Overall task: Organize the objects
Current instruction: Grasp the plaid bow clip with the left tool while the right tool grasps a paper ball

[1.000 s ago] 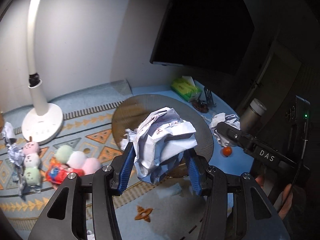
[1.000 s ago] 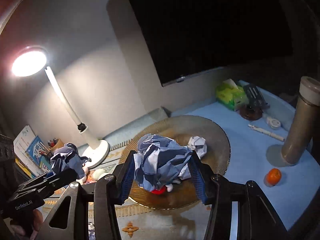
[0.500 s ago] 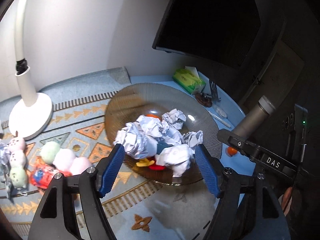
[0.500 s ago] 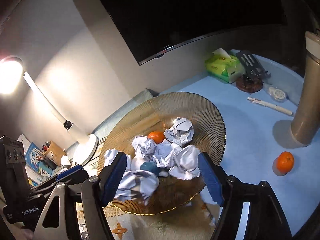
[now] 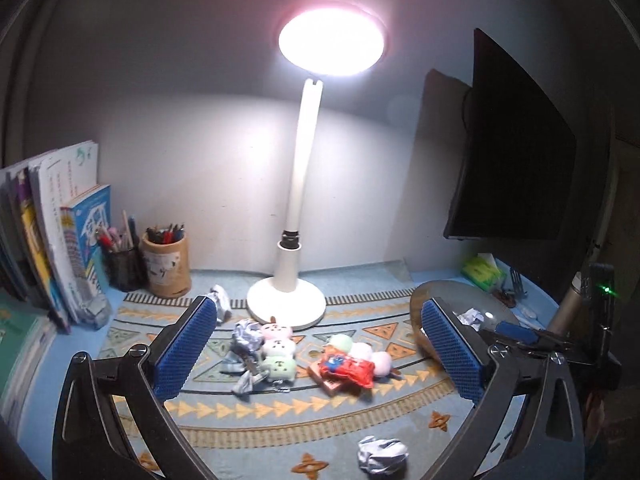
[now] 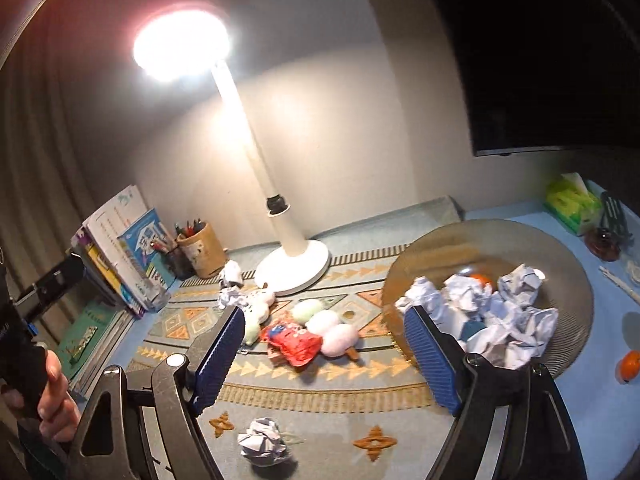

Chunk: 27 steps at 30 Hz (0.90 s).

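Observation:
My left gripper [image 5: 318, 354] is open and empty above the patterned mat. My right gripper [image 6: 322, 354] is open and empty too, just left of the brown ribbed plate [image 6: 500, 240]. The plate holds several crumpled paper balls [image 6: 496, 312] and an orange. One loose paper ball [image 6: 264, 442] lies on the mat near me; it also shows in the left wrist view [image 5: 382, 454]. More paper balls [image 5: 244, 334] lie by the lamp base. Plush dumpling skewers [image 5: 278, 348] and a red snack packet [image 5: 346, 368] lie mid-mat.
A white desk lamp [image 5: 286, 300] stands at the back centre. Books [image 5: 52, 240] and pen holders [image 5: 166, 264] line the left. A dark monitor [image 5: 516, 152], a green tissue pack [image 6: 570, 200], a loose orange [image 6: 628, 364] and a pen are on the right.
Both grippers opened and let their paper balls fall into the plate, then swung left toward the mat and lamp.

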Each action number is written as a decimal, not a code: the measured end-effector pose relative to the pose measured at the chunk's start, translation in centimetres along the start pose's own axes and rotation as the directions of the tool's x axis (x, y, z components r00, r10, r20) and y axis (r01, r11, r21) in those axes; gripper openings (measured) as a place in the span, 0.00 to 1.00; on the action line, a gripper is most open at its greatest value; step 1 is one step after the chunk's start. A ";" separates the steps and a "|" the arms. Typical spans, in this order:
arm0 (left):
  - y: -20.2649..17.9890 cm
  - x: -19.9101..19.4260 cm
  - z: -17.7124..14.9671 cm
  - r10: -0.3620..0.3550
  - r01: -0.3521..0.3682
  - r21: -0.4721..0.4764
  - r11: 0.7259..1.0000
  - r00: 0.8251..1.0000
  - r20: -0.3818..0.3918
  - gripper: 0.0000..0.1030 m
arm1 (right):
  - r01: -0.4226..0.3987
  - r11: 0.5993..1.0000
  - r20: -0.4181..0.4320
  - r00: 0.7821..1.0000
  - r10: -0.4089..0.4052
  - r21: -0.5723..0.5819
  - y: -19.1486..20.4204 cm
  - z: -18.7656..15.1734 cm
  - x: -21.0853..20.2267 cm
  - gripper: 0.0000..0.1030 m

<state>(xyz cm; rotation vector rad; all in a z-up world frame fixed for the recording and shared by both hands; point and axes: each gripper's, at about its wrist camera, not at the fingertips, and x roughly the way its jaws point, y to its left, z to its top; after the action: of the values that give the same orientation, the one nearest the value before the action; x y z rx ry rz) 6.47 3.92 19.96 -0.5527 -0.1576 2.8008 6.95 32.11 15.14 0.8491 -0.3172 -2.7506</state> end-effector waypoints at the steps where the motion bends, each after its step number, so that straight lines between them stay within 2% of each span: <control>1: 1.1 -0.1 -0.8 -0.001 0.001 -0.021 1.000 1.000 0.004 0.99 | -0.007 1.000 -0.019 1.000 0.007 0.001 0.4 -0.8 1.1 0.79; 3: 3.5 0.7 -3.1 0.012 -0.013 -0.069 0.998 1.000 -0.008 0.99 | -0.023 1.000 -0.041 0.999 0.022 -0.007 0.5 -2.6 3.3 0.79; 5: 5.0 2.5 -5.7 0.082 -0.086 -0.062 0.994 0.995 -0.060 0.99 | -0.029 0.999 -0.069 0.997 0.027 -0.017 0.0 -4.4 5.6 0.79; 8: 6.5 6.1 -9.6 0.209 -0.214 -0.006 0.977 0.960 -0.187 0.99 | -0.039 0.999 -0.126 0.991 0.039 0.000 -1.0 -6.3 8.2 0.79; 12: 8.2 9.1 -12.9 0.210 -0.230 -0.043 0.972 0.938 -0.276 0.99 | -0.008 1.000 -0.160 0.987 0.005 -0.023 -1.6 -7.7 9.9 0.79; 14: 8.5 9.9 -13.6 0.225 -0.254 -0.048 0.966 0.917 -0.328 0.99 | -0.003 1.000 -0.161 0.987 0.000 -0.020 -1.7 -7.6 10.1 0.79; 19: 9.7 9.5 -13.8 0.126 -0.184 -0.137 0.973 0.928 -0.350 0.99 | -0.012 1.000 -0.164 0.986 0.009 -0.021 -1.9 -7.6 10.1 0.79; 22: 10.5 9.6 -13.8 0.108 -0.183 -0.184 0.966 0.928 -0.356 0.99 | -0.037 0.999 -0.153 0.988 0.034 -0.020 -1.8 -7.5 9.6 0.79; 24: 10.7 9.8 -13.7 0.078 -0.162 -0.198 0.967 0.925 -0.373 0.99 | -0.084 0.996 -0.175 0.981 0.080 -0.015 -1.6 -7.6 9.4 0.79; 26: 10.7 9.9 -13.3 0.050 -0.146 -0.214 0.966 0.915 -0.400 0.98 | -0.158 0.987 -0.228 0.962 0.150 -0.017 -0.8 -8.1 9.1 0.79; 27: 10.8 9.8 -12.9 0.026 -0.129 -0.231 0.964 0.916 -0.400 0.98 | -0.190 0.981 -0.239 0.954 0.179 -0.026 -0.1 -8.5 8.8 0.79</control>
<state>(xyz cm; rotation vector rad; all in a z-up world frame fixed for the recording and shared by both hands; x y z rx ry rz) 0.01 -2.78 2.88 -1.1957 -0.4194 2.6890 4.80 28.50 3.71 1.0636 -0.2671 -2.4449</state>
